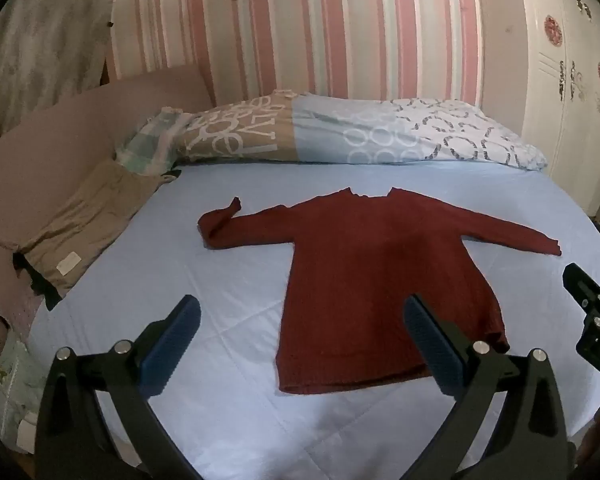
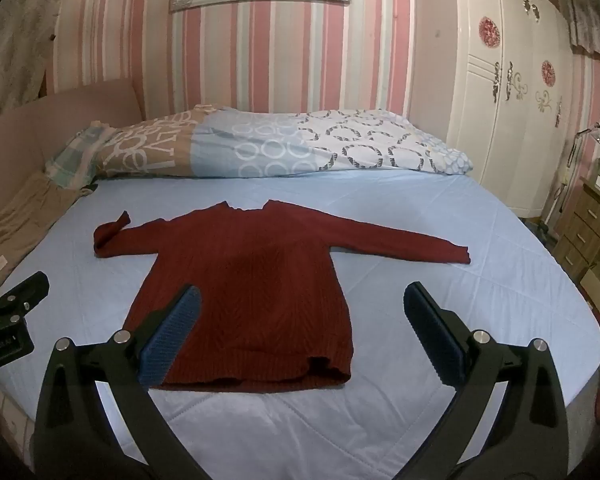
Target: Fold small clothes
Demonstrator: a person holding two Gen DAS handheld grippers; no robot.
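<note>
We are hovering the left gripper [image 1: 302, 334] and right gripper [image 2: 302, 334] over the bed [image 2: 480, 288], both spread wide and empty. The red sweater [image 2: 252, 280] is lying flat at twelve o'clock. Its bunched ten o'clock cuff could skew our fold.

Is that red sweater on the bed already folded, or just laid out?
Laid out. The sweater lies flat on the bed, body unfolded, both sleeves stretched sideways; only the left cuff is doubled over.
</note>
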